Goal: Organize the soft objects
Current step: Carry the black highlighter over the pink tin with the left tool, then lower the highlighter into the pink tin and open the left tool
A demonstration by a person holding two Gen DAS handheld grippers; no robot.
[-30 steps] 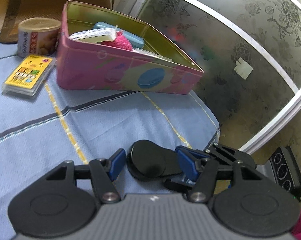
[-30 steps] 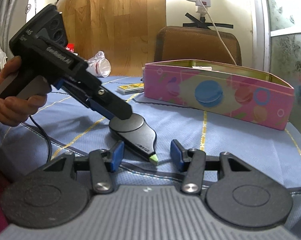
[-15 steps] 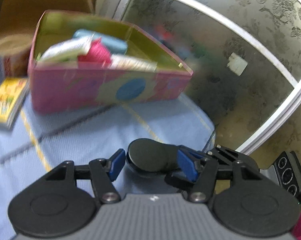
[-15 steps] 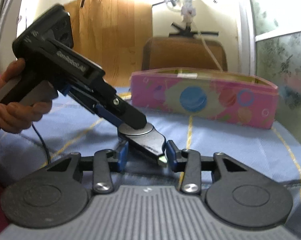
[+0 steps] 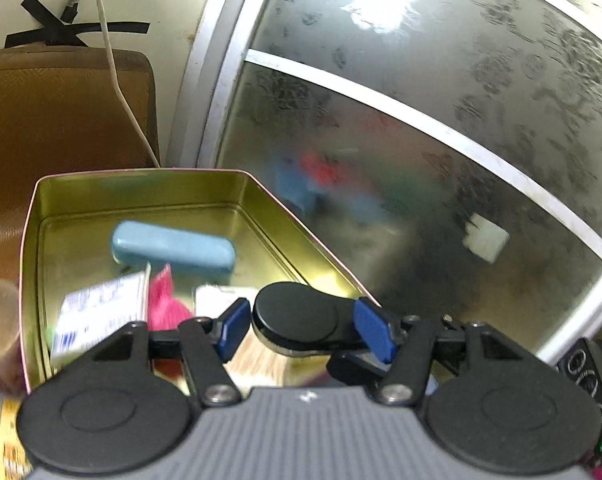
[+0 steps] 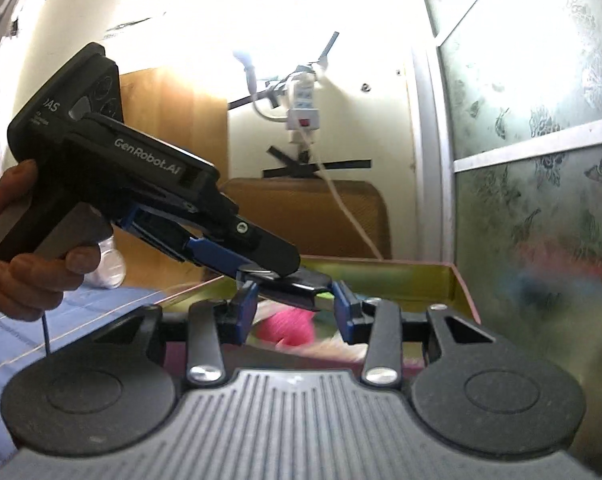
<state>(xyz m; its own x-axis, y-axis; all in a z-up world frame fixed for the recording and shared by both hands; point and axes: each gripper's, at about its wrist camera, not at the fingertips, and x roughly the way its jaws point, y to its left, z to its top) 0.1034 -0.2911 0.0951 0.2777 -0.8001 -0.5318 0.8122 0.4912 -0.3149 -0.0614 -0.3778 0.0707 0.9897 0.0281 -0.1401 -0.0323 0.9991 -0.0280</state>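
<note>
While both grippers carry one black highlighter over the open tin, the left gripper is clenched on its round cap end and the right gripper pinches its body. This looks like the drop-off step; next, both should release above a bare patch of the tin floor. Below lie a blue case, a pink soft thing and a paper packet.
</note>
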